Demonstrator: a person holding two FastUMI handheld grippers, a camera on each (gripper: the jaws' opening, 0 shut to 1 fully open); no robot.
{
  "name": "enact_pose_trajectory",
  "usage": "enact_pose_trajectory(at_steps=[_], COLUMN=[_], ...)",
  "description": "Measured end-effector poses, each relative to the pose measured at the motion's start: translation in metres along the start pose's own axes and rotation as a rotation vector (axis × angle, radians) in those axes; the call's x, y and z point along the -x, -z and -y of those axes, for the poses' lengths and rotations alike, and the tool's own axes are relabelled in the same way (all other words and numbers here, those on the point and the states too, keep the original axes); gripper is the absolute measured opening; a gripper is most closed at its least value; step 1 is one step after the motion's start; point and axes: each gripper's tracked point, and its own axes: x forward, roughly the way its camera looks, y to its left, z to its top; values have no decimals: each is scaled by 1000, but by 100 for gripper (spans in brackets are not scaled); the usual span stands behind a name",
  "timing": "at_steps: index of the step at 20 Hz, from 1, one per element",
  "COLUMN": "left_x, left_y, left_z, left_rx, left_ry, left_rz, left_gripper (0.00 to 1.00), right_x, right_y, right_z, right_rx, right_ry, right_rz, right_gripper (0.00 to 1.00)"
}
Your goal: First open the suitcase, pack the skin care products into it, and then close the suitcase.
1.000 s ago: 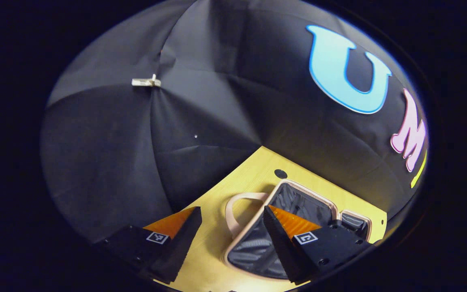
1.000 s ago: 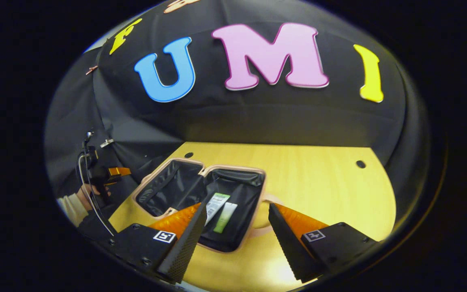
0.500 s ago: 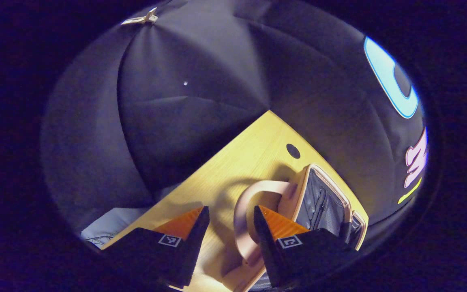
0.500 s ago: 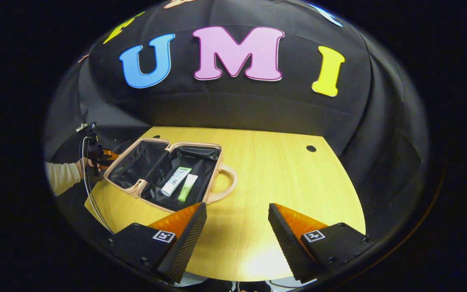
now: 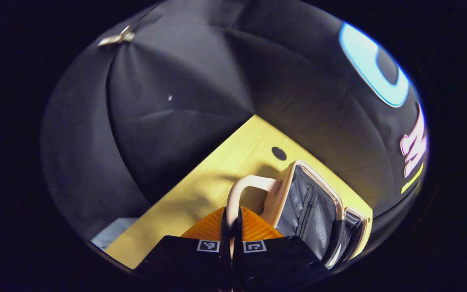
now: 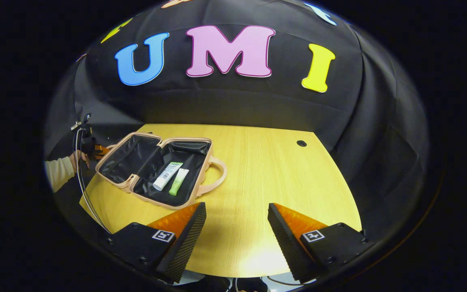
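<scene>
The pink suitcase [image 6: 136,190] lies open on the left of the table, its black lining showing. A white tube [image 6: 167,176] and a green tube [image 6: 178,182] lie side by side in its right half. In the left gripper view, my left gripper [image 5: 232,217] is shut on the pink handle [image 5: 245,184] of the lid half [image 5: 306,202], which tilts up a little. In the right gripper view the left gripper [image 6: 95,151] sits at the case's far left side, held by a hand. My right gripper [image 6: 236,207] hangs open over the table's front, well short of the case.
The wooden table [image 6: 278,174] has bare surface to the right of the case and a small round hole [image 6: 301,143] near its back edge. Another hole [image 5: 279,153] lies just beyond the lid. Black cloth walls close in behind. A cable [image 6: 80,178] hangs from the left gripper.
My left gripper has closed its fingers on the lid's handle. My right gripper has drawn back from the suitcase toward the table's front, still open.
</scene>
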Motion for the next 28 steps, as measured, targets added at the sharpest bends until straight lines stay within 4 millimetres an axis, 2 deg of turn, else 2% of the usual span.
enact_pose_trajectory(at_steps=[2,5,7,9,10,11,14,16,18,21,23,25,28], left_x=[36,94,141,182,193,196,222,230,229,206,192,185,158], left_y=[-32,-71,-95,-105,-103,-90,-49,-14,29,96,134,166,213], left_z=[23,87,127,171,192,218,292,342,383,429,434,438,445], left_rx=[-151,-336,-414,-459,-460,-459,-436,-372,-283,-178,-207,-347,-477], left_ry=[19,99,153,196,218,252,378,491,607,702,680,621,497], left_rz=[70,161,192,198,203,201,178,123,47,-86,-154,-189,-238], left_gripper=[6,6,6,6,6,6,6,6,6,6,6,6,8], right_x=[4,4,7,12,14,18,29,36,45,57,63,67,67], right_y=[-3,3,5,5,4,3,4,6,10,14,16,19,21], right_z=[7,14,19,24,27,32,49,62,78,103,118,128,139], right_rx=[-7,-17,-28,-49,-57,-66,-104,-149,-195,-254,-273,-293,-300], right_ry=[6,7,13,18,23,33,63,89,126,181,217,235,241], right_rz=[11,13,14,25,34,45,72,82,86,104,114,120,124], right_gripper=[98,98,98,98,98,98,98,98,98,98,98,98,98])
